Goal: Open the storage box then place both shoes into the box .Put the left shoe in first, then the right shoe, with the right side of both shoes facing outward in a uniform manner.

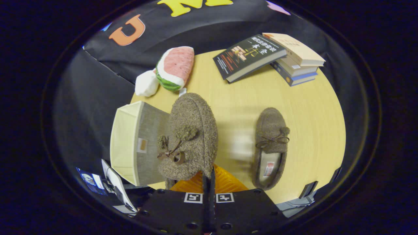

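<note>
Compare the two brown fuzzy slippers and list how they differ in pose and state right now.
The held slipper is lifted, pinched at its heel edge by the gripper, hanging over the storage box; the other slipper lies flat on the table, untouched. The held slipper shows only its fuzzy upper; the other slipper shows its pale insole. The held slipper looks larger, being nearer the camera. Both are brown, fuzzy, with a bow and pompoms.

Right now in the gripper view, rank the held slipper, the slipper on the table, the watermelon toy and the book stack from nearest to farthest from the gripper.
1. Held slipper: pinched at its edge by the gripper, hanging beside the storage box.
2. Slipper on the table: ahead, on the side away from the box.
3. Watermelon toy: beyond the box, at the table's far edge.
4. Book stack: far corner; close to the toy in distance, so this order is uncertain.
</note>
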A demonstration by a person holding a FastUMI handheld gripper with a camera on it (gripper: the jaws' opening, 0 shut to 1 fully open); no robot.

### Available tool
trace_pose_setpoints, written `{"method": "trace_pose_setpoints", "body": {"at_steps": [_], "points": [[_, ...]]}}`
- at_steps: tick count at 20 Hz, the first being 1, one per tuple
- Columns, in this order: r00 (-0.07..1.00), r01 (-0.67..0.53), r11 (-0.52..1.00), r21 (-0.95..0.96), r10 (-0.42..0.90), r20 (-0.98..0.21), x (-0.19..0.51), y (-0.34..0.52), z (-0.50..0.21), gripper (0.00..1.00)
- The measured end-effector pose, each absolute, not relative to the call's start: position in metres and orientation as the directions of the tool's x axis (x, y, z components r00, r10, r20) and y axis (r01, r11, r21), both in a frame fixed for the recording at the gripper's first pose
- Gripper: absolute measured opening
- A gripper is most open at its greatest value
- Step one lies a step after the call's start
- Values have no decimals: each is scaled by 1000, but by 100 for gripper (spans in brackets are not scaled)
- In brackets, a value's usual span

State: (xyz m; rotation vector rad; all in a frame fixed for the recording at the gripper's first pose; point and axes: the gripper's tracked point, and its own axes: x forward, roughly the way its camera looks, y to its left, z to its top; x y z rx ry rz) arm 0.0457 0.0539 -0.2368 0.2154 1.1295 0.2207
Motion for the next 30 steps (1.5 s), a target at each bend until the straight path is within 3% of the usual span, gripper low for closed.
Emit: {"method": "trace_pose_setpoints", "body": {"at_steps": [6,11,22,30], "points": [[422,-200,931,306,363,-831,47,151,-176,0],[355,-261,919,297,377,-856,44,241,-189,0],[276,-27,973,230,229,-933,77,341,-298,1],[274,39,993,107,93,-957,92,355,-359,1]]}}
